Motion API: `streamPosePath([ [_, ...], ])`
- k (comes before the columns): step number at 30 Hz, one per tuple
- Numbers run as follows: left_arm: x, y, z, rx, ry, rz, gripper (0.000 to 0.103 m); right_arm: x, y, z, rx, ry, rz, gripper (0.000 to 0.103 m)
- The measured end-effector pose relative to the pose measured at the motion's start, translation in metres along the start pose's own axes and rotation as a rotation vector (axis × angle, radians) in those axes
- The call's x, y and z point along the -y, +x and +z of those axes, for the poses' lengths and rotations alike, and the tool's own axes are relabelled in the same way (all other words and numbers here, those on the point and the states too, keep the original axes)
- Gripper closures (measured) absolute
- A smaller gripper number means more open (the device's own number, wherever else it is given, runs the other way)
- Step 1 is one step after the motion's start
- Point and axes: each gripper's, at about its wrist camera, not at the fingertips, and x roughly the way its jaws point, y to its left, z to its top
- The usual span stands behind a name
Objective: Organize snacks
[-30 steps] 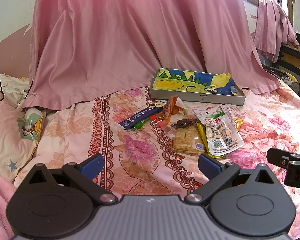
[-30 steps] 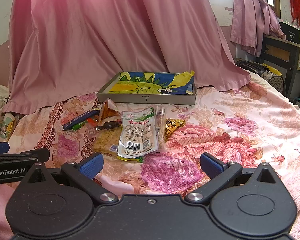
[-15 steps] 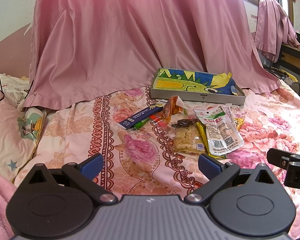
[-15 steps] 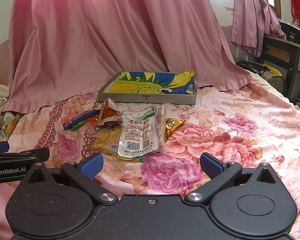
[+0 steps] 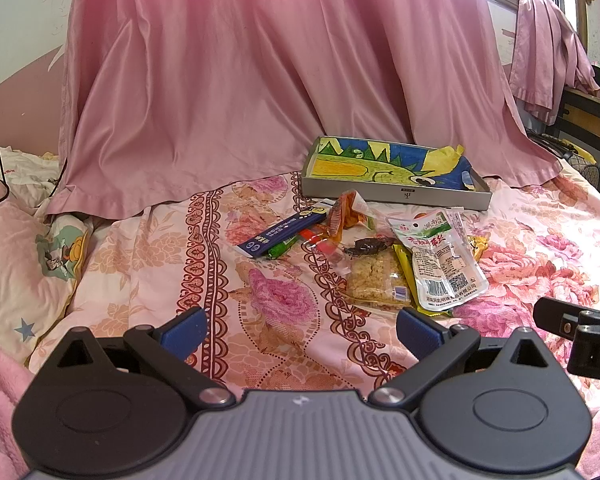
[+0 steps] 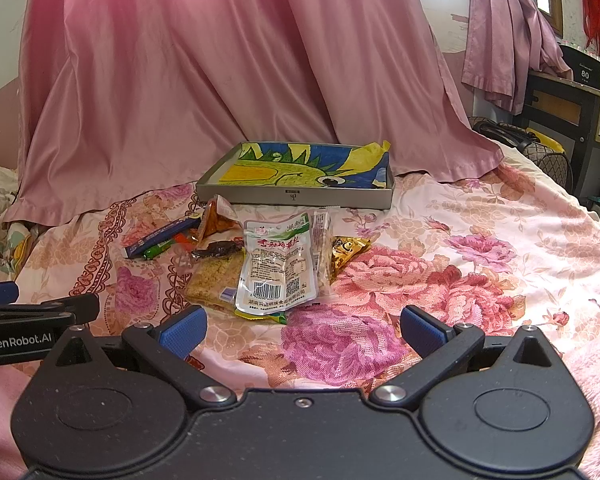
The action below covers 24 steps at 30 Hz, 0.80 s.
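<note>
Floral bedspread point(image 5: 148, 248), pink curtain point(image 5: 260, 80) draped behind, dark desk point(image 6: 572, 108) at right. Your snack pile point(image 6: 268, 260) lies mid-bed, just before the grey tray point(image 6: 296, 196). Your left gripper point(image 5: 300, 326) and right gripper point(image 6: 302, 326) both gape empty, short of the pile.

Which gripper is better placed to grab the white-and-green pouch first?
Right, probably. The right gripper faces the white-and-green pouch nearly head-on, jaws open; from the left gripper the pouch lies off to its right.
</note>
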Motion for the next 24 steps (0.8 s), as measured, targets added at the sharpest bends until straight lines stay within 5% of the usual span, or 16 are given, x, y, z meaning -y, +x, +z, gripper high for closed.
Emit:
streamPosePath([
  [24, -0.0025, 0.0003, -0.0009, -0.014, -0.001, 0.000, 0.000, 0.0001, -0.0026, 0.0011, -0.001, 0.001, -0.001, 0.001],
])
